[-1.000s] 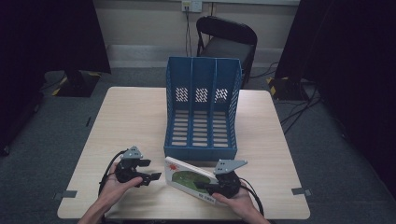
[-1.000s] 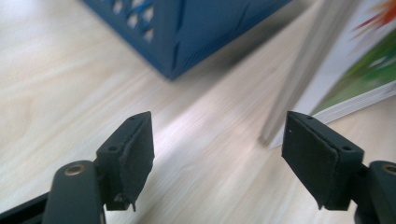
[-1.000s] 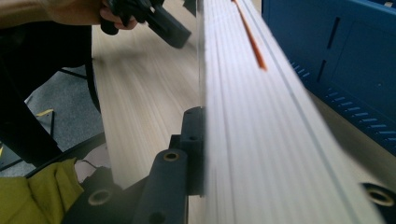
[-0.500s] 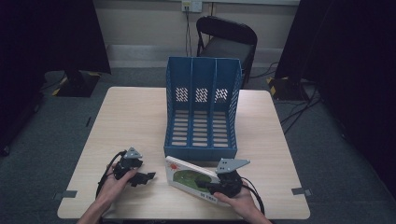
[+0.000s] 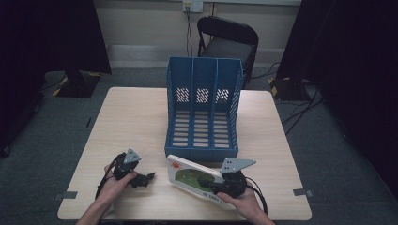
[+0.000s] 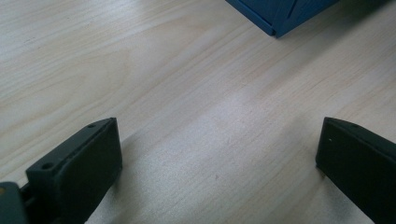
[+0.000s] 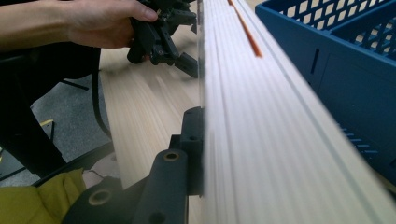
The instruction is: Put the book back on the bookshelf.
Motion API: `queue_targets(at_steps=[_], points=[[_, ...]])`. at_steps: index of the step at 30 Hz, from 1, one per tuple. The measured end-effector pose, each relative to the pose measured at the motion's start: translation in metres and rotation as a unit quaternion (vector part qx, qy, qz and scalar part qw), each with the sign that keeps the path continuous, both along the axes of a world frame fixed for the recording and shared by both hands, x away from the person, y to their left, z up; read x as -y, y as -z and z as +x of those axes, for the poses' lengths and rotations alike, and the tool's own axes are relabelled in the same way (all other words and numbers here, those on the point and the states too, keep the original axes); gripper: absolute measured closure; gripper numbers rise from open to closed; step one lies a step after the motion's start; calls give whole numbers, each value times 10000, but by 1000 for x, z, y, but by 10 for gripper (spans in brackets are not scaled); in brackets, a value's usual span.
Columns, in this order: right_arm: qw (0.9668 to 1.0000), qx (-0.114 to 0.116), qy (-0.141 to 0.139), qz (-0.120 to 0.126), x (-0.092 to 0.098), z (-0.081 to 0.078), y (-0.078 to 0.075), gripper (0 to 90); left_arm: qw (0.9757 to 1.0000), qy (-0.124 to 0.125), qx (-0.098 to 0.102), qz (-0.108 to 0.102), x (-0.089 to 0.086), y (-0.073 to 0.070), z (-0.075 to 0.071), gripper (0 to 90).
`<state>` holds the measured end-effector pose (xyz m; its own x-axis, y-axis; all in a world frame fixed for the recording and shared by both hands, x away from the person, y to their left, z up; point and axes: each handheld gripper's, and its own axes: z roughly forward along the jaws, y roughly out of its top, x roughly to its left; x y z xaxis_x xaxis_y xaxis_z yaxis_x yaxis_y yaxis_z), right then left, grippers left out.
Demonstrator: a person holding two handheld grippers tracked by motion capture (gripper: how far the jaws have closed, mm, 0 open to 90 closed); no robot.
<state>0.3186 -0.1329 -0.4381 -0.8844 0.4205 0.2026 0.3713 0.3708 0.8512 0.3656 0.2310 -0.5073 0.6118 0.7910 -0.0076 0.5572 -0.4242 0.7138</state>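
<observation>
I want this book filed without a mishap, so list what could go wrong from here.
1. The right gripper clamps the book alone by one edge; the left gripper stands open over bare table, so the book may sag or twist when lifted.
2. The book lies close to the blue file holder; raised carelessly, it could knock the front lip.
3. The light holder may slide if the book catches a divider.

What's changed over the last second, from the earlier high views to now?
The left tool drew away from the white picture book toward the table's near-left; its jaws have just been opening, with nothing between them. Unchanged: the right tool is clamped on the book, tilted before the blue three-slot file rack on the light wooden table.
</observation>
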Motion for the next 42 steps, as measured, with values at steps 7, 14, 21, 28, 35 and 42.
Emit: queue_targets(at_steps=[7, 14, 21, 28, 35, 42], points=[[10000, 44, 21, 52, 1, -2, -9, 762, 10000, 9, 4, 6, 0, 0, 0, 0], [9999, 87, 17, 126, 3, -5, -19, 762, 10000, 7, 4, 5, 0, 0, 0, 0], [9996, 183, 90, 220, 7, -4, -32, 762, 10000, 25, 0, 1, 0, 0, 1, 0], [9983, 355, 290, 355, 17, -2, -47, 762, 10000, 32, 2, 4, 0, 0, 1, 0], [9966, 491, 516, 417, 31, 2, -60, 762, 10000, 30, 2, 4, 0, 0, 1, 0], [9938, 613, 825, 422, 42, 11, -70, 762, 10000, 31, 2, 6, 0, 0, 1, 0]])
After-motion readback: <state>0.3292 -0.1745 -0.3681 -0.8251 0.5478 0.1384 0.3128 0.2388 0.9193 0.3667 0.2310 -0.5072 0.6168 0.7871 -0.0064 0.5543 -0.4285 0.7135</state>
